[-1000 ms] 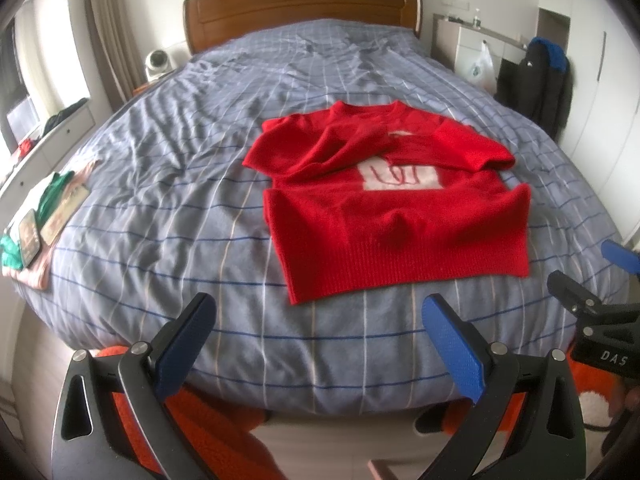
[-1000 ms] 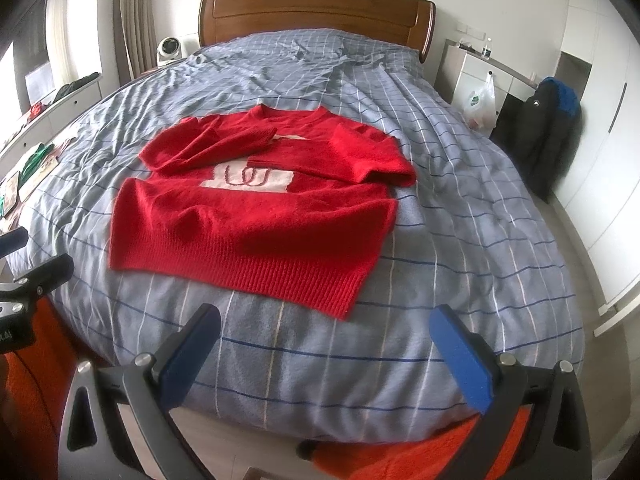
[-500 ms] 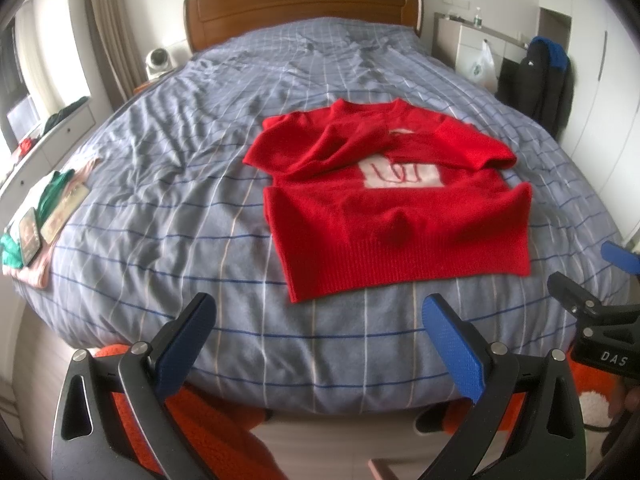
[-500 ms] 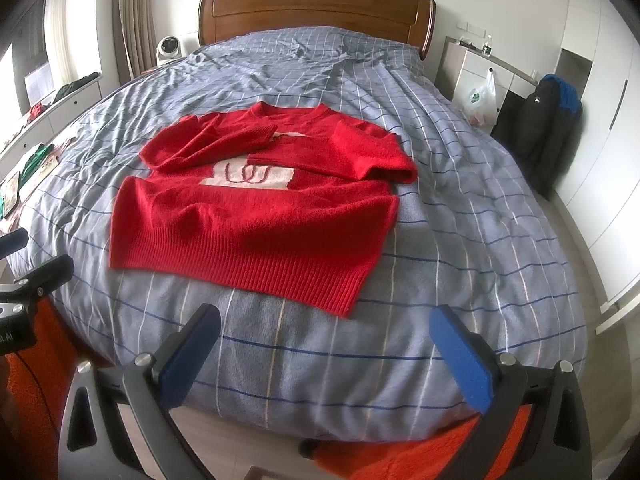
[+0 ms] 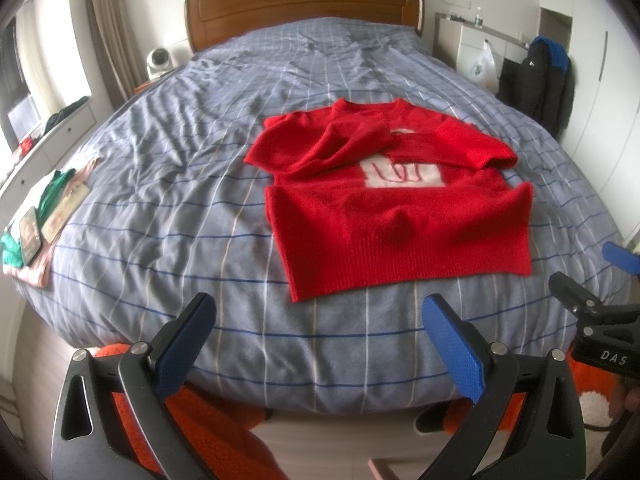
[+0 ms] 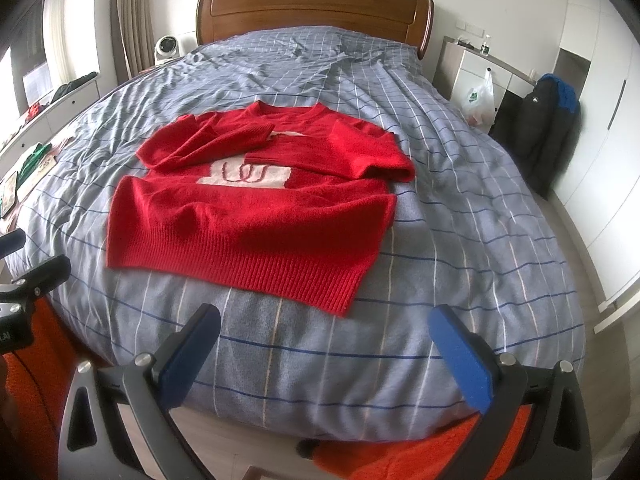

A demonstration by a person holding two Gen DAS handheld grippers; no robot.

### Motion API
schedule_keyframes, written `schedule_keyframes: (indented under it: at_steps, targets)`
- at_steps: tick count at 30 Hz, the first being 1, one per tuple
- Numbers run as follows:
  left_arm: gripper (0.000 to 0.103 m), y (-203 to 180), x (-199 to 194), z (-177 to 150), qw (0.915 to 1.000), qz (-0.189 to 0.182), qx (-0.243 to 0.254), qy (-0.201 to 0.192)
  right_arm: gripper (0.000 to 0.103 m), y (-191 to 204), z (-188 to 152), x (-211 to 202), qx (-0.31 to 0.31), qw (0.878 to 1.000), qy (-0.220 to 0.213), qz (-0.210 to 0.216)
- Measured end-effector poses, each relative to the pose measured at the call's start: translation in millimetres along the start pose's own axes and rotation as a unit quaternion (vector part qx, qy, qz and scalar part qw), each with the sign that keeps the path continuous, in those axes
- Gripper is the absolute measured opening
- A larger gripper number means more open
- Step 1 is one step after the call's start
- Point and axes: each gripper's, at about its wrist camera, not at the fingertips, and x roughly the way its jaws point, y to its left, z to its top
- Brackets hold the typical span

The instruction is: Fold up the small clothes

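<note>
Lying ahead of both spread-fingered grippers, left [image 5: 316,344] and right [image 6: 326,344], the sweater [image 5: 400,216] presents its hem nearest, running crosswise.

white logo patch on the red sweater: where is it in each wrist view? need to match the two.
Left wrist: white patch sits right of centre, just under the crossed sleeves of the red sweater.
Right wrist: white patch sits left of centre, under the same sleeves.
Shared landmark: wooden headboard, top middle in both.
</note>
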Motion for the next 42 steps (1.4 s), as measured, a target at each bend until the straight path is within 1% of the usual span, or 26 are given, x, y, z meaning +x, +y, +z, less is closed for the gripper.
schedule_keyframes:
  at_steps: [10, 14, 16, 18, 19, 21, 23, 25, 27, 28, 29, 30, 31, 32, 33, 34, 35, 36, 37, 38, 39, 41, 42]
  targets:
    - [0.103, -0.4, 0.0, 0.1, 1.0, 0.0, 0.0, 0.0, 0.103, 1.3, -1.4, 0.6, 0.001, 1.0, 0.002, 0.001]
    - [0.103, 1.2, 1.0, -4.8, 1.0, -0.002, 0.001, 0.003, 0.103, 0.2, -0.5, 0.8, 0.001, 1.0, 0.001, 0.002]
    - [0.103, 5.0, 2.7, -5.4, 1.0, -0.006, 0.003, 0.004, 0.103, 0.7, -0.9, 1.0, 0.001, 1.0, 0.002, 0.001]
    - [0.103, 17.3, 4.6, -3.4, 0.9998, -0.018, -0.007, 0.0, 0.103, -0.3, -1.0, 1.6, 0.003, 1.0, 0.003, 0.005]
    - [0.103, 27.0, 7.6, -1.8, 0.9995, -0.028, -0.016, 0.002, 0.103, -2.1, -1.4, 1.2, 0.008, 1.0, -0.001, 0.014]
    - [0.103, 47.0, 19.2, 0.5, 0.9982, -0.044, -0.036, 0.016, 0.103, -11.7, -1.7, 0.9, 0.026, 0.999, -0.012, 0.03]
    - [0.103, 68.0, 41.1, -0.9, 0.9964, -0.043, -0.062, 0.039, 0.103, -30.7, -1.8, 3.6, 0.055, 0.998, -0.024, 0.033]
    - [0.102, 78.6, 62.0, -3.4, 0.9938, -0.047, -0.076, 0.066, 0.103, -54.3, -6.2, 15.0, 0.087, 0.996, -0.021, 0.01]
    - [0.102, 83.3, 83.0, -5.1, 0.9893, -0.073, -0.089, 0.09, 0.103, -66.7, -9.4, 29.1, 0.092, 0.996, -0.007, -0.001]
    - [0.101, 82.2, 92.4, -4.7, 0.9872, -0.087, -0.09, 0.099, 0.103, -70.2, -11.0, 40.2, 0.086, 0.996, 0.003, 0.003]
    - [0.101, 79.4, 100.1, -3.7, 0.9861, -0.096, -0.089, 0.103, 0.103, -71.4, -11.8, 51.5, 0.078, 0.997, 0.015, 0.021]
    - [0.101, 75.4, 107.8, -1.7, 0.9857, -0.1, -0.086, 0.105, 0.102, -72.8, -11.0, 60.1, 0.079, 0.995, 0.021, 0.051]
    - [0.098, 71.0, 115.3, 1.7, 0.9856, -0.104, -0.082, 0.105, 0.102, -73.3, -10.3, 66.5, 0.084, 0.993, 0.024, 0.079]
    - [0.092, 66.0, 122.9, 4.9, 0.9856, -0.108, -0.077, 0.105, 0.098, -72.4, -9.4, 72.3, 0.09, 0.99, 0.023, 0.109]
    - [0.085, 60.9, 130.0, 7.3, 0.9855, -0.11, -0.071, 0.108, 0.093, -68.7, -8.7, 81.0, 0.097, 0.983, 0.024, 0.155]
    - [0.072, 55.6, 138.0, 10.5, 0.985, -0.113, -0.065, 0.113, 0.089, -65.8, -7.7, 88.9, 0.101, 0.977, 0.029, 0.186]
    - [0.059, 51.3, 143.2, 12.9, 0.9855, -0.11, -0.059, 0.115, 0.077, -61.2, -6.6, 97.1, 0.104, 0.972, 0.037, 0.209]
    - [0.047, 46.9, 145.0, 14.3, 0.9881, -0.097, -0.049, 0.109, 0.063, -59.1, -6.0, 104.0, 0.105, 0.968, 0.044, 0.224]
    - [0.007, 44.3, 142.4, 15.1, 0.9895, -0.09, -0.039, 0.106, 0.054, -53.7, -5.5, 111.7, 0.107, 0.964, 0.056, 0.239]
    - [0.003, 45.7, 138.9, 15.1, 0.9878, -0.1, -0.037, 0.114, 0.031, -48.8, -5.1, 113.5, 0.102, 0.964, 0.065, 0.235]
    - [0.003, 49.4, 130.1, 13.4, 0.9853, -0.114, -0.045, 0.119, 0.007, -49.5, -4.3, 112.3, 0.096, 0.967, 0.07, 0.224]
    - [0.003, 59.6, 96.7, 5.1, 0.9817, -0.142, -0.045, 0.118, 0.006, -52.1, -4.3, 95.7, 0.088, 0.967, 0.071, 0.226]
    - [0.003, 62.6, 84.7, 0.5, 0.9806, -0.15, -0.039, 0.121, 0.006, -55.6, -5.8, 76.4, 0.08, 0.968, 0.071, 0.227]
